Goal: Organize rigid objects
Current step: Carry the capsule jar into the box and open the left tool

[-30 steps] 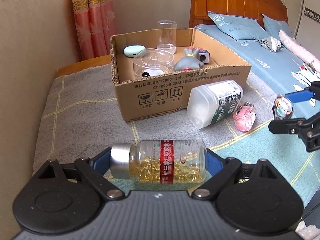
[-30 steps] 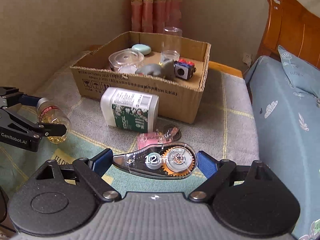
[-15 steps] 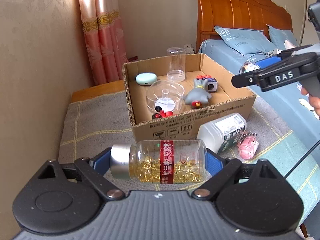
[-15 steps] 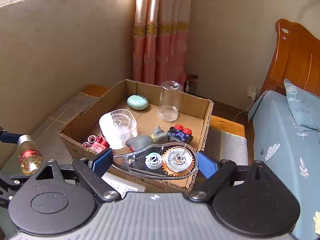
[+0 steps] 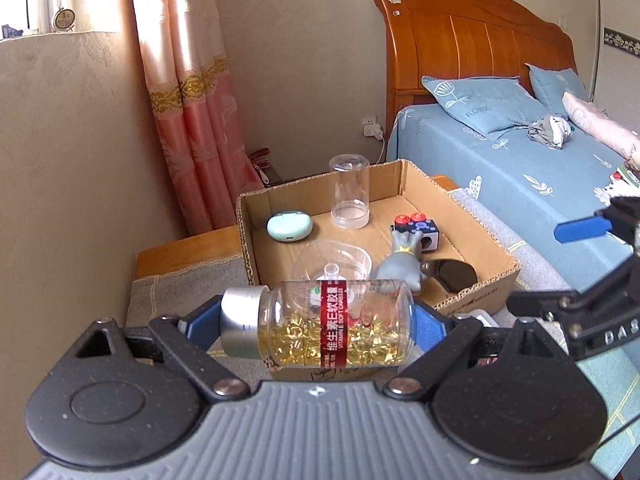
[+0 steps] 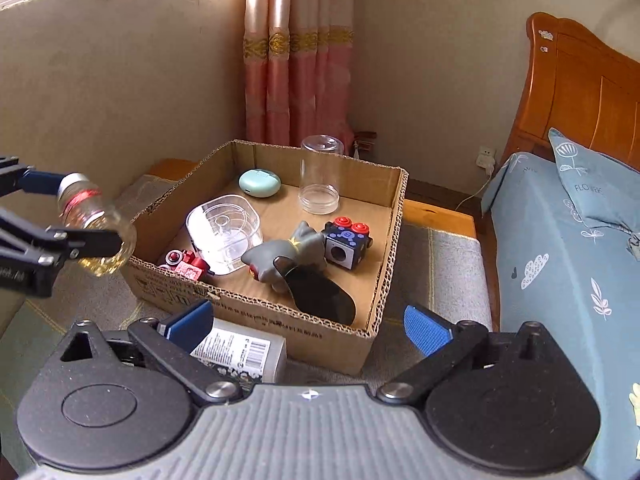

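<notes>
My left gripper (image 5: 316,322) is shut on a clear capsule bottle (image 5: 320,328) with a silver cap and red label, held sideways in the air in front of the cardboard box (image 5: 496,286). It shows at the left of the right wrist view too (image 6: 96,236). My right gripper (image 6: 308,322) is open and empty, just in front of the box's (image 6: 256,312) near wall. A dark correction tape dispenser (image 6: 320,292) lies inside the box at the front, beside a grey toy figure (image 6: 288,254).
The box also holds a mint case (image 6: 260,183), an upturned clear jar (image 6: 320,180), a clear dish (image 6: 224,232), a black cube toy (image 6: 346,242) and a red toy (image 6: 184,264). A white bottle (image 6: 240,354) lies outside. A bed (image 6: 568,248) stands at the right.
My right gripper has opened and let the tape dispenser go; it now lies in the box. My left gripper has lifted the capsule bottle higher and closer to the box.
</notes>
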`<action>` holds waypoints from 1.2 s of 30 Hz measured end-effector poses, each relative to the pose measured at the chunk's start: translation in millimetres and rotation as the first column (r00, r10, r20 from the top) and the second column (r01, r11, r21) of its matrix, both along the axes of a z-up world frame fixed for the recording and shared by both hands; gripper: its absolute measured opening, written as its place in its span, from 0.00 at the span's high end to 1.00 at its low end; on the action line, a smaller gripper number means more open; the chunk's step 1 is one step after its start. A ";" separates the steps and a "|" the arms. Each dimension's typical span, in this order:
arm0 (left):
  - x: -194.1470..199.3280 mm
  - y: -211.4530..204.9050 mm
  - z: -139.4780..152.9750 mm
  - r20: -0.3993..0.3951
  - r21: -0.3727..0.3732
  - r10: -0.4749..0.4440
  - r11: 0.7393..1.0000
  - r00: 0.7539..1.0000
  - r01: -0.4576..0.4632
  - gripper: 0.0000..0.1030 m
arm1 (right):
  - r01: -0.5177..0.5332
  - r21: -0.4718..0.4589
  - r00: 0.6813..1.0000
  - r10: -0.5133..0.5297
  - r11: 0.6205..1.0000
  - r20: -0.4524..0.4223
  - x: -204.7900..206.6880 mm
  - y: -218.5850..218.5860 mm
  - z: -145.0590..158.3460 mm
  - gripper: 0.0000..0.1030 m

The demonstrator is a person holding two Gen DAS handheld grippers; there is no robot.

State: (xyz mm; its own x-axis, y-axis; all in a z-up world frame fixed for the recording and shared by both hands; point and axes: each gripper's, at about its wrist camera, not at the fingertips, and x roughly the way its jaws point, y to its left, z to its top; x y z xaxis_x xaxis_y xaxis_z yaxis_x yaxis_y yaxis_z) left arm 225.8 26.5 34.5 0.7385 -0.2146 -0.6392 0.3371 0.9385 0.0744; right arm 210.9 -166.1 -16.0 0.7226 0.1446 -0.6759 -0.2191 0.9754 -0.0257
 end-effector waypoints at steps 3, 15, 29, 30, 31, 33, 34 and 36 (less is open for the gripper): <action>15.4 -6.6 5.5 0.000 0.005 -0.008 1.000 1.000 0.008 0.10 | 0.023 0.013 1.000 -0.024 1.000 0.005 -11.7 -1.4 1.0 0.00; 119.0 -39.1 -3.8 -0.063 -0.015 0.023 1.000 0.998 -0.024 0.10 | 0.102 0.069 0.995 -0.103 0.992 0.014 -41.4 -7.1 5.0 0.00; 139.3 -36.2 -22.2 -0.058 0.014 0.112 0.994 0.992 -0.111 0.08 | 0.141 0.059 0.990 -0.141 0.988 -0.005 -49.9 -20.9 1.2 0.00; 135.9 -34.9 -18.1 -0.051 0.019 0.112 0.994 0.992 -0.111 0.08 | 0.139 0.060 0.990 -0.139 0.988 -0.004 -50.6 -20.2 1.2 0.00; 131.9 -33.6 -15.6 -0.047 0.021 0.109 0.994 0.993 -0.108 0.08 | 0.136 0.062 0.991 -0.136 0.989 -0.003 -51.3 -19.3 1.1 0.00; 124.4 -32.6 -11.1 -0.043 0.026 0.097 0.995 0.994 -0.096 0.08 | 0.132 0.063 0.991 -0.132 0.989 -0.005 -52.6 -18.2 1.2 0.00; 120.2 -32.2 -9.7 -0.041 0.031 0.093 0.995 0.995 -0.092 0.07 | 0.130 0.063 0.991 -0.130 0.989 -0.005 -53.5 -17.7 1.4 0.00; 111.3 -32.5 -6.5 -0.029 0.049 0.084 0.995 0.996 -0.083 0.04 | 0.125 0.063 0.992 -0.124 0.990 -0.007 -55.3 -16.6 1.2 0.00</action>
